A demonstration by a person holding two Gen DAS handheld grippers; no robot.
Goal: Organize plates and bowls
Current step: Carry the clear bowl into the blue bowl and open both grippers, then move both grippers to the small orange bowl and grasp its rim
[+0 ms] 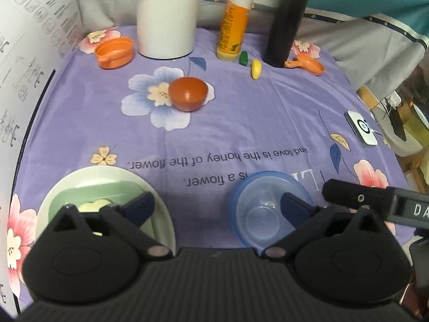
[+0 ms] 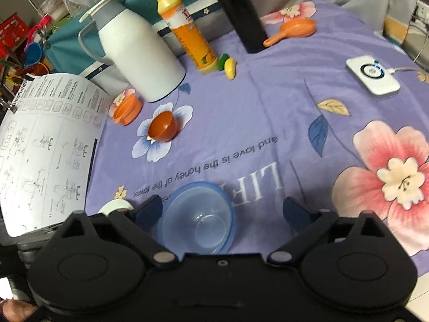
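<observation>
A clear blue bowl (image 1: 264,209) (image 2: 197,217) sits upright on the purple cloth near the front edge. A white plate (image 1: 158,187) (image 2: 115,205) to its left carries a green square dish (image 1: 107,191). A small red-brown bowl (image 1: 188,93) (image 2: 163,129) stands mid-table on a printed flower. An orange dish (image 1: 115,52) (image 2: 126,110) sits far left by the jug. My left gripper (image 1: 217,206) is open between plate and blue bowl. My right gripper (image 2: 222,210) is open, with the blue bowl between its fingers.
At the back stand a white jug (image 2: 139,53), an orange bottle (image 2: 187,32) and a black cylinder (image 2: 238,10). An orange scoop (image 2: 292,30), a yellow piece (image 2: 230,67) and a green piece (image 1: 243,58) lie nearby. A white charger (image 2: 372,77) lies right. A paper sheet (image 2: 45,139) lies left.
</observation>
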